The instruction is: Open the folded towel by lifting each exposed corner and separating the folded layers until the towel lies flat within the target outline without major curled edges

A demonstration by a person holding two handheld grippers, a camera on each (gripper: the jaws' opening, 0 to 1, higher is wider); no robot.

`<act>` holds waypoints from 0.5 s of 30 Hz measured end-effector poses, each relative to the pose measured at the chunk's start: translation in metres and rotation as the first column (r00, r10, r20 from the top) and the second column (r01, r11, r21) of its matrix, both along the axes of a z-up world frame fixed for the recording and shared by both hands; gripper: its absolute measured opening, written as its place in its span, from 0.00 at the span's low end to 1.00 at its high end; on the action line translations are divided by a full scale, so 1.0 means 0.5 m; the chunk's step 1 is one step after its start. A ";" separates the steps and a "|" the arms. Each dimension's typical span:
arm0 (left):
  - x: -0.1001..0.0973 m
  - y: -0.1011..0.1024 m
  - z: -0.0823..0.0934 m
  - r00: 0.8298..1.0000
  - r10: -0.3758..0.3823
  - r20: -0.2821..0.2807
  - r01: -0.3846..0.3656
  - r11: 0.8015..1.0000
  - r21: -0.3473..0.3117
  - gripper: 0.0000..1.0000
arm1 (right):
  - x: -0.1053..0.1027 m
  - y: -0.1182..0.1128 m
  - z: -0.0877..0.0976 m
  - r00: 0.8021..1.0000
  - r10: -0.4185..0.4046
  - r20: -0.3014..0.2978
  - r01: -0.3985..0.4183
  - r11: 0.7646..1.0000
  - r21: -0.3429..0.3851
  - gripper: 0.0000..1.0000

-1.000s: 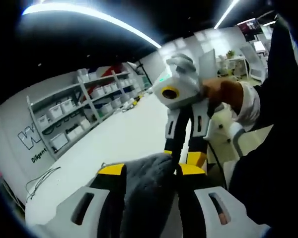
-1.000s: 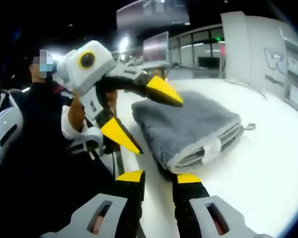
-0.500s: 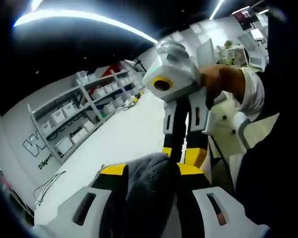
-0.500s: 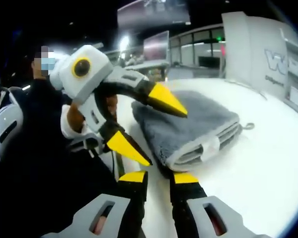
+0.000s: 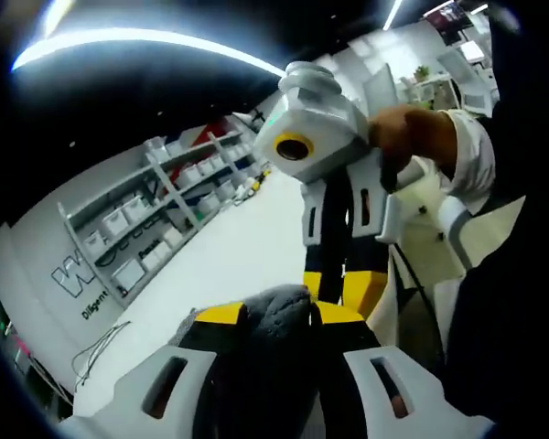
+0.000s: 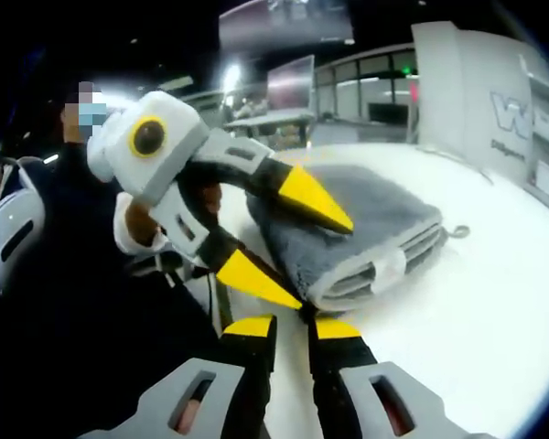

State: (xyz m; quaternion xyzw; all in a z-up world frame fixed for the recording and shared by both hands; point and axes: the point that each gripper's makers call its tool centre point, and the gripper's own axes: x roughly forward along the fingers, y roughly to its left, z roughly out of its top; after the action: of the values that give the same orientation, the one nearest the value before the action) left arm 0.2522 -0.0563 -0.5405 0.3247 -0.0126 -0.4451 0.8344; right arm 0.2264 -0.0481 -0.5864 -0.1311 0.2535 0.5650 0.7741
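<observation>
While the folded grey plush towel lies on the white table, its near corner is straddled by the parted jaws of the left gripper. The right gripper, nearly closed, is seen at the same corner; whether cloth is pinched cannot be told.

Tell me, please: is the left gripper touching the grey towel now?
Touching. In the left gripper view, the towel fills the space between the left gripper jaws, pressed against both yellow tips. The right gripper view shows those jaws straddling its near corner.
</observation>
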 end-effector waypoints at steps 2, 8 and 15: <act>-0.002 -0.001 0.000 1.000 0.000 0.005 0.000 1.000 0.002 0.25 | 0.000 -0.001 0.000 1.000 0.000 0.000 0.000 1.000 0.000 0.11; -0.003 -0.004 -0.004 1.000 0.005 0.006 -0.005 1.000 0.008 0.20 | -0.002 -0.003 0.005 1.000 -0.002 0.004 0.002 1.000 0.004 0.10; 0.000 -0.004 0.001 1.000 0.013 -0.017 -0.014 0.999 -0.030 0.14 | -0.001 -0.003 0.008 1.000 -0.006 0.009 0.006 1.000 0.010 0.10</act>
State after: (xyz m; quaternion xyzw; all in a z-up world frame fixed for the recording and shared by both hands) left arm 0.2520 -0.0583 -0.5398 0.3085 -0.0100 -0.4420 0.8422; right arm 0.2258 -0.0494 -0.5824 -0.1292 0.2478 0.5633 0.7776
